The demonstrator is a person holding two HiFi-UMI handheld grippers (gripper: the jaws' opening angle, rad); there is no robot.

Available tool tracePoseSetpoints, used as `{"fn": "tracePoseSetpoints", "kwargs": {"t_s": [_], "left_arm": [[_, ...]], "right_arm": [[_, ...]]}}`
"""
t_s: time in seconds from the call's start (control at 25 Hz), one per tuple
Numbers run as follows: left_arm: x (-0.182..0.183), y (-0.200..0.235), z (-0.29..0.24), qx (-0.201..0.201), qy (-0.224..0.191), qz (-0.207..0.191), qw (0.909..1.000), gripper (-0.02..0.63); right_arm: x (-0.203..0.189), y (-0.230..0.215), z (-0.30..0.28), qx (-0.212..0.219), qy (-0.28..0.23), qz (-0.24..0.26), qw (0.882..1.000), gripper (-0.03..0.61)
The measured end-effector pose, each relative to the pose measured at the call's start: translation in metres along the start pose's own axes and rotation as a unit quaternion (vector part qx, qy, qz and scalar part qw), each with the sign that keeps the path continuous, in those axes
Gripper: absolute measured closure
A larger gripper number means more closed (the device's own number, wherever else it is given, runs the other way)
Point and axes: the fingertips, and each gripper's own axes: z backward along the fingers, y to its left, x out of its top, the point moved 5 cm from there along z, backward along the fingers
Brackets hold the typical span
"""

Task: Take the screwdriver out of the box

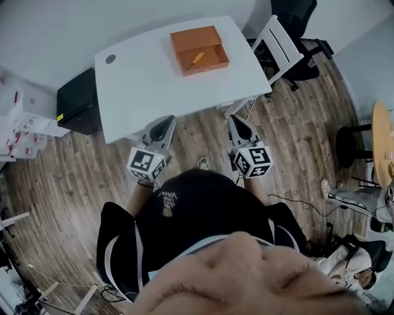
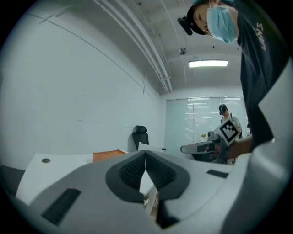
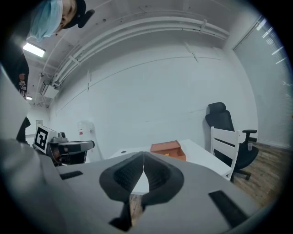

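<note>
An open orange box [image 1: 199, 49] sits at the far side of the white table [image 1: 141, 80], with a yellow-handled screwdriver [image 1: 197, 58] lying inside it. Both grippers hover over the wooden floor just short of the table's near edge, well away from the box. My left gripper [image 1: 161, 127] is shut and holds nothing; its tips [image 2: 145, 153] meet, and the box [image 2: 109, 156] shows low beyond them. My right gripper [image 1: 238, 126] is also shut and empty, its jaws [image 3: 143, 155] touching, with the box [image 3: 168, 148] ahead on the table.
A black cabinet [image 1: 79, 101] stands left of the table. A white chair [image 1: 280, 43] and a black office chair [image 1: 301, 18] stand to its right. White boxes [image 1: 24, 117] pile at far left. A round wooden table [image 1: 383, 141] and another person [image 1: 363, 271] are at right.
</note>
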Motion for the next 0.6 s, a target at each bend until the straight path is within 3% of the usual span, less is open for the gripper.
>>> {"fn": "tracePoseSetpoints", "kwargs": {"t_s": [0.4, 0.6], "left_arm": [[0.003, -0.002, -0.057, 0.051, -0.008, 0.012, 0.9986, 0.597], [0.007, 0.011, -0.062, 0.065, -0.003, 0.01, 0.9978, 0.597]], "right_arm": [[0.012, -0.065, -0.028, 0.028, 0.008, 0.004, 1.0, 0.566], [0.016, -0.072, -0.04, 0.036, 0.003, 0.0, 0.999, 0.566]]}}
